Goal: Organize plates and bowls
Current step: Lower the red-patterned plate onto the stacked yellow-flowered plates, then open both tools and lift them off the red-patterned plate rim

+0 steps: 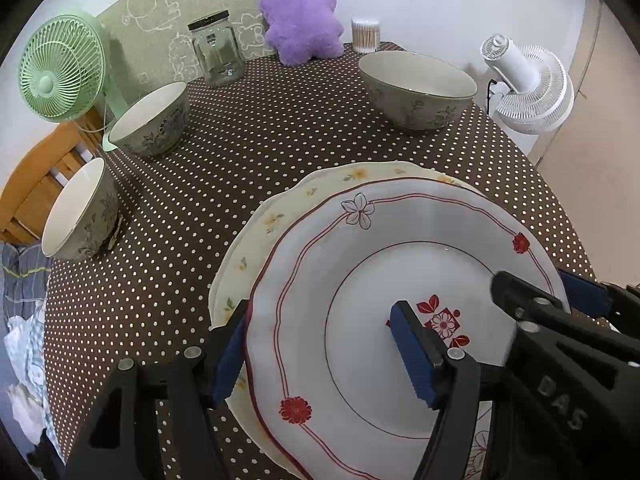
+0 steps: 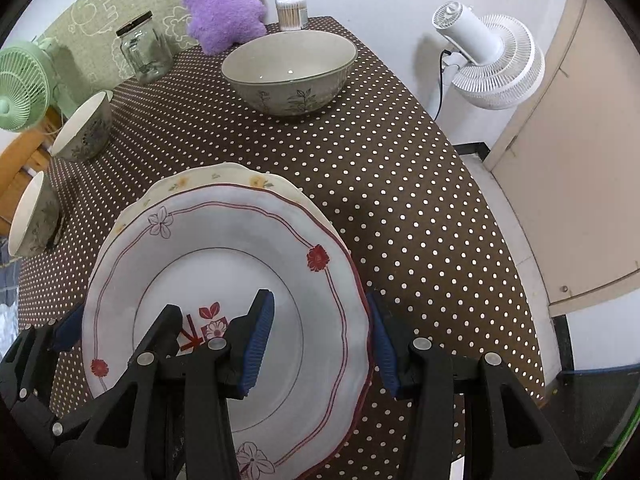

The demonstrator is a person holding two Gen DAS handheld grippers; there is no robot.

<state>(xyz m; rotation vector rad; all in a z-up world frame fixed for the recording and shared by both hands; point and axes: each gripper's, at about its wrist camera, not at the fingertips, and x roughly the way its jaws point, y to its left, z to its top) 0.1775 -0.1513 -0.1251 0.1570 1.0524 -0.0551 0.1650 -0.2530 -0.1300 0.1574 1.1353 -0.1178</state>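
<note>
Left wrist view: the left gripper (image 1: 320, 354) sits at the bottom of the frame, its jaws straddling the left rim of the white plate (image 1: 400, 264) with the red line and flowers. One blue pad lies outside the rim, the other over the plate's well; a gap shows at each pad, so the jaws stand apart and clamp nothing. The white plate lies on a cream plate (image 1: 280, 216) with yellow flowers, which peeks out at the upper left. Both rest on the surface (image 1: 280, 120), covered in a brown dotted cloth. At the lower right the right gripper (image 1: 548, 292) reaches over the plate's far rim. Two small bowls (image 1: 152, 120) (image 1: 78, 212) stand at the left edge, a large bowl (image 1: 418, 88) at the upper right. A glass jar (image 1: 216, 50), a purple plush toy (image 1: 300, 16) and a green fan (image 1: 60, 68) line the top.

Right wrist view: the right gripper (image 2: 322, 346) brackets the white plate's (image 2: 220, 264) right rim, one pad over the well, one outside beside the rim, neither plainly pressing it. The left gripper (image 2: 120, 326) enters at lower left. The large bowl (image 2: 290, 74) is at top centre, a white fan (image 2: 492, 56) at upper right.
</note>
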